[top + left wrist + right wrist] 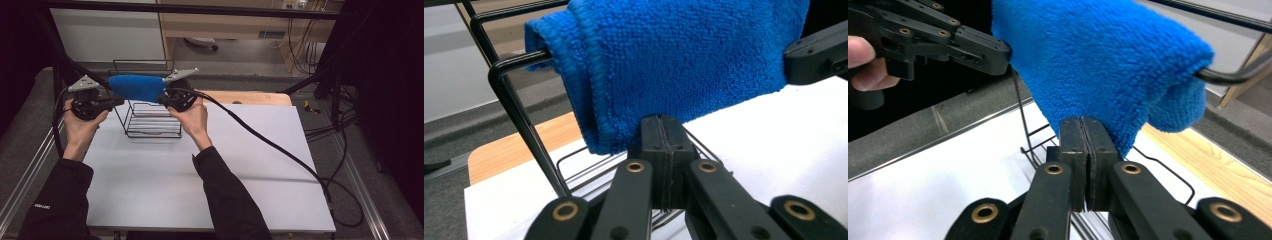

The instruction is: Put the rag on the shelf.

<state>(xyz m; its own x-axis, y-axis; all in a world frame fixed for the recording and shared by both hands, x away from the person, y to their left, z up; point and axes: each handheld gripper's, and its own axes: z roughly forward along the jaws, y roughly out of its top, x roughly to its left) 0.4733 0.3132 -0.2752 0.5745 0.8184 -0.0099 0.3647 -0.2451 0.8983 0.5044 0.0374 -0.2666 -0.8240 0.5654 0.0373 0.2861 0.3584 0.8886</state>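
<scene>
A blue cloth (137, 87) hangs folded over the top bar of a black wire rack (150, 132) that stands on the white table (200, 175). My left gripper (120, 100) is at the cloth's left end and my right gripper (161, 99) at its right end, each held in a hand. In the left gripper view the pads (663, 135) are pressed together just under the cloth's (684, 55) lower hem, beside the rack's corner (519, 115). In the right gripper view the pads (1082, 145) meet likewise below the cloth (1098, 60). I see no cloth between either pair.
A wooden board (250, 97) lies behind the table's far edge. A thick black cable (280, 150) trails from the right gripper across the table's right side. Black frame bars cross above and behind the rack. The near half of the table is bare white surface.
</scene>
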